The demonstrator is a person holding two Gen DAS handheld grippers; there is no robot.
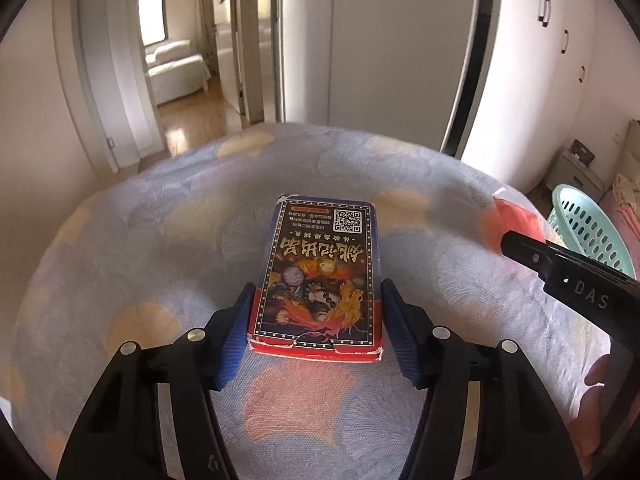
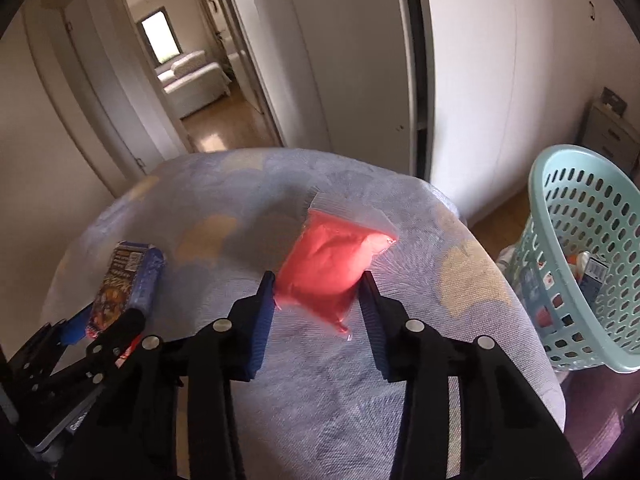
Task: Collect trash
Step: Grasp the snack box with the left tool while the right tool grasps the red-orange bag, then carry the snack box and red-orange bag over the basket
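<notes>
The left gripper (image 1: 316,316) straddles the near end of a printed card box (image 1: 318,276) that lies flat on the bed (image 1: 140,240), its long axis pointing away from the camera. The blue pads (image 1: 236,340) stand on either side of the box's long edges, very close or just touching; the jaws are spread about as wide as the box, and I cannot tell whether they press on it yet. Taking it across its narrow width looks like the sensible choice, since the box is stiff and its flat sides give the pads something square to bear on. The right gripper (image 2: 318,300) is open around the near corner of a clear bag of pink stuff (image 2: 332,264), which lies slack on the quilt; the bag sits between the fingers but nothing pinches it. Being soft, it will probably bunch when squeezed, so a bite low on the full part seems safer than on the thin sealed edge. The two pieces of trash lie well apart, the box to the left and the bag to the right, so each gripper has its own room. The bed's edge curves off to the right, and just beyond it stands a pale green basket (image 2: 580,248) with some items already inside, its open mouth tilted toward the bed. The path from bag to basket looks free; the box has farther to go, across the right gripper's side.
</notes>
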